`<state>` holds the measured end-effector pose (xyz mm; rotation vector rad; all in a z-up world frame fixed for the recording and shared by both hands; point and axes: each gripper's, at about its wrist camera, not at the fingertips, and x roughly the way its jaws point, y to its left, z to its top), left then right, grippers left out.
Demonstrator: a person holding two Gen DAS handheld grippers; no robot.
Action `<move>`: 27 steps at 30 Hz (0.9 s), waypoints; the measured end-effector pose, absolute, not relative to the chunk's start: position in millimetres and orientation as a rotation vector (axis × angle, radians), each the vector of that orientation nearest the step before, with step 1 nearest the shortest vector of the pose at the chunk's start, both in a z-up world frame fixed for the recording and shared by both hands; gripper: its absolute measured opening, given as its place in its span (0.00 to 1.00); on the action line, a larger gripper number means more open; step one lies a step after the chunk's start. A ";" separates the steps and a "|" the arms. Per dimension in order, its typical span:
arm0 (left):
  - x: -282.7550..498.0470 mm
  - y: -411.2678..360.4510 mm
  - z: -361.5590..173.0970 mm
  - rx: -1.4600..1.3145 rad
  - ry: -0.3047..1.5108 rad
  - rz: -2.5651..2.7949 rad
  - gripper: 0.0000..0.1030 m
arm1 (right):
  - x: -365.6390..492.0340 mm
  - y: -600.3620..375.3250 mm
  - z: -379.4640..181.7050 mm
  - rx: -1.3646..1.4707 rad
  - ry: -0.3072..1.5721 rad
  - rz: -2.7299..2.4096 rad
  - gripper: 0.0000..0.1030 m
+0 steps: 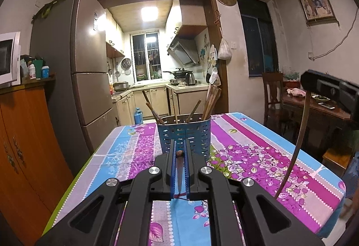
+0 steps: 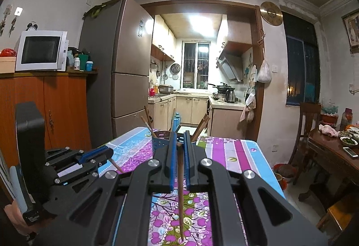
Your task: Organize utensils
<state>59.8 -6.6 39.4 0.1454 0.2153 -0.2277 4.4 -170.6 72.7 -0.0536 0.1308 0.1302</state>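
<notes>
Several chopsticks already stand in the holder (image 1: 184, 133) at frame centre; left tongs (image 1: 179, 151) and right tongs (image 2: 179, 145) each grip one chopstick (image 2: 180, 189) more, not yet placed.

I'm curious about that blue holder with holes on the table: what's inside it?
Several brown wooden chopsticks stand in the blue holder, leaning against its rim. Their lower ends and the holder's bottom are hidden by its wall.

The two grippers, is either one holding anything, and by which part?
Each holds one chopstick. The left gripper clamps its chopstick near the top end. The right gripper clamps its chopstick near the top end too, the rest hanging down.
</notes>
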 end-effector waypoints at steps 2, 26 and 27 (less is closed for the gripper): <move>59.2 -6.7 40.9 0.145 0.211 -0.225 0.08 | 6.1 -171.8 71.2 -0.049 0.135 0.133 0.05; 49.3 -24.6 39.4 0.195 0.171 -0.133 0.08 | 11.1 -202.0 61.8 -0.085 0.082 0.252 0.05; 48.9 -25.6 39.2 0.192 0.173 -0.127 0.08 | 11.4 -202.2 60.9 -0.094 0.081 0.264 0.05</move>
